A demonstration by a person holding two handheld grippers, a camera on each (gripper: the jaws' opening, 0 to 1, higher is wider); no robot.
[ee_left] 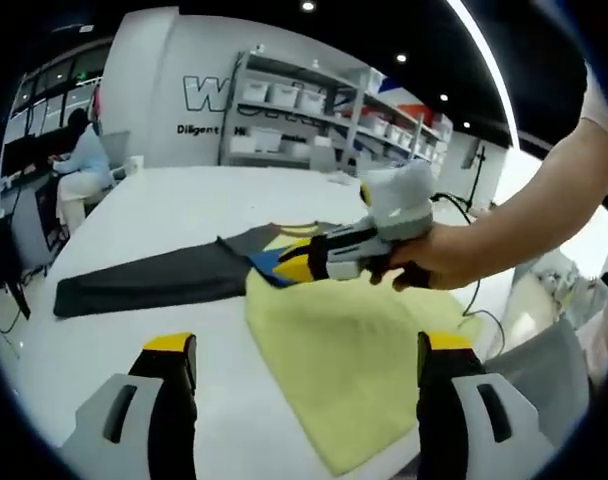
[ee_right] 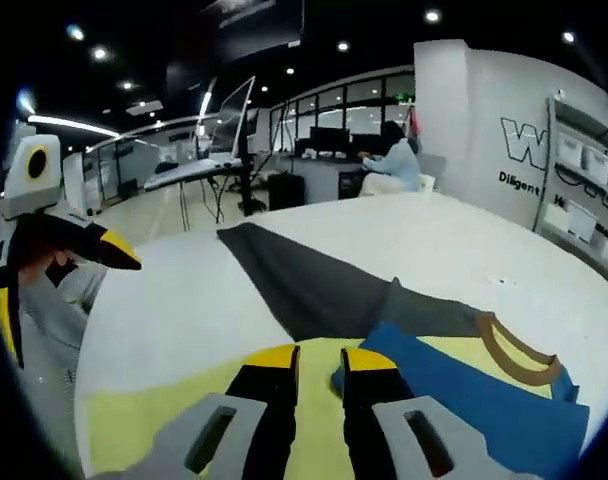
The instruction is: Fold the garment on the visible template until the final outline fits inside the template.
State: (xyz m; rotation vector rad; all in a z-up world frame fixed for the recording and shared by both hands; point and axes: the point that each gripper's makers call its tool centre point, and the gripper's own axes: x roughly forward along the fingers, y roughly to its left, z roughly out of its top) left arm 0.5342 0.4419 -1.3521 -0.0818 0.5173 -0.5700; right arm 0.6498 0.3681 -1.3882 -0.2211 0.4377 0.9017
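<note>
Garment, dark grey with blue and yellow parts, lies stretched long across the white tabletop, its far end trailing away from the right tool. That tool's jaws are pressed nearly together at the blue edge; whether they pinch cloth I cannot tell. Left tool hangs spread wide above the yellow template.

A broad white table carried everything. A pale yellow cloth template lay flat on its near part. Across the template's far edge and out onto the bare tabletop stretched a garment, its long dark grey portion running away over the white surface, its blue and yellow part with a brown collar resting on the template.
</note>
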